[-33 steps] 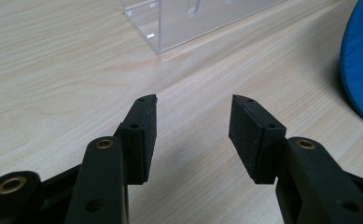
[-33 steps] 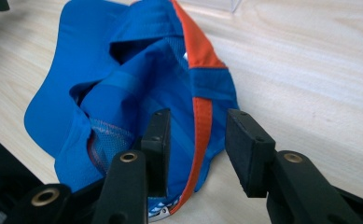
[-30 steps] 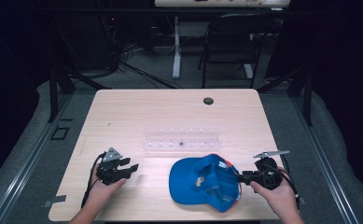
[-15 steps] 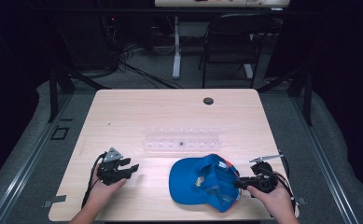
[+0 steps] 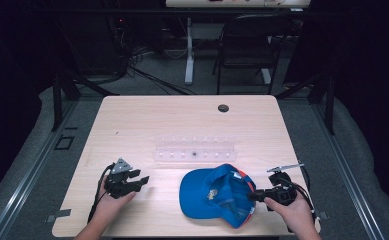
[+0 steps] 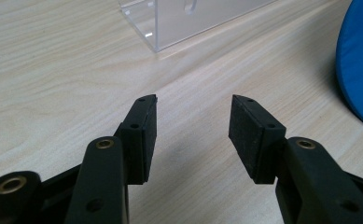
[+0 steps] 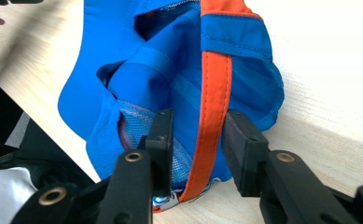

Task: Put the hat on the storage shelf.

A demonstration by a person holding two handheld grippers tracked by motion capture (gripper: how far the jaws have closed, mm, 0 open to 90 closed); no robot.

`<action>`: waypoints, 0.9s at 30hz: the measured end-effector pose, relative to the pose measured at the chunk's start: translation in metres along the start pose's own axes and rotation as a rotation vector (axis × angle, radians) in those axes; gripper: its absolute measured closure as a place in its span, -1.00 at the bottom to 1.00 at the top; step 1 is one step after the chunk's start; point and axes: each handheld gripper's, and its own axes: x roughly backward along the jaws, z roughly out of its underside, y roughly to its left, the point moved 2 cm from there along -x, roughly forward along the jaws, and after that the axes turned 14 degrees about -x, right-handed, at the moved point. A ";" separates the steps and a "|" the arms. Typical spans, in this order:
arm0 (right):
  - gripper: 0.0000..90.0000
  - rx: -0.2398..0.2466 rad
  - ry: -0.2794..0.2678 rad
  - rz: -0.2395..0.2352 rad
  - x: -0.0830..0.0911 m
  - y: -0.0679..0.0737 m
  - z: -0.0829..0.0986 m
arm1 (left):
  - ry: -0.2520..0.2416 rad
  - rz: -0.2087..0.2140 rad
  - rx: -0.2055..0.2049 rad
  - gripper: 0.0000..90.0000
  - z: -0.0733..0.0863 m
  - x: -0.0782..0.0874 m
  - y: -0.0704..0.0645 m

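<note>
- Cap is lying upside down near the table's front edge, right of centre, just in front of the clear plastic rack.
- Cap is looking light and soft: thin blue fabric, mesh lining, crown sagging, so it is likely flopping when lifted; the brim is probably the only stiff part.
- Right gripper is straddling the orange rim band, jaws on either side with small gaps showing, so not yet clamping.
- Band is looking like the best hold: stitched, doubled, less slippery than the crown.
- A single-edge pinch is probably letting the rest dangle.
- Left gripper is sitting spread wide over bare wood, holding nothing, well left of the cap.
- Left gripper could be taking the brim if support is needed.
</note>
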 end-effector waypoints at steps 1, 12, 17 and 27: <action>0.47 0.003 0.003 0.001 0.000 0.000 0.000 | 0.001 0.000 0.000 0.16 0.000 0.000 0.000; 0.62 -0.041 0.002 -0.034 0.003 0.003 -0.006 | 0.000 0.000 0.002 0.16 0.000 0.000 0.000; 0.67 -0.068 -0.006 -0.038 0.005 0.002 -0.008 | -0.001 0.001 0.003 0.16 0.000 -0.001 -0.001; 0.73 -0.095 0.011 -0.030 0.007 0.003 -0.010 | 0.002 0.002 0.003 0.16 0.000 -0.001 -0.001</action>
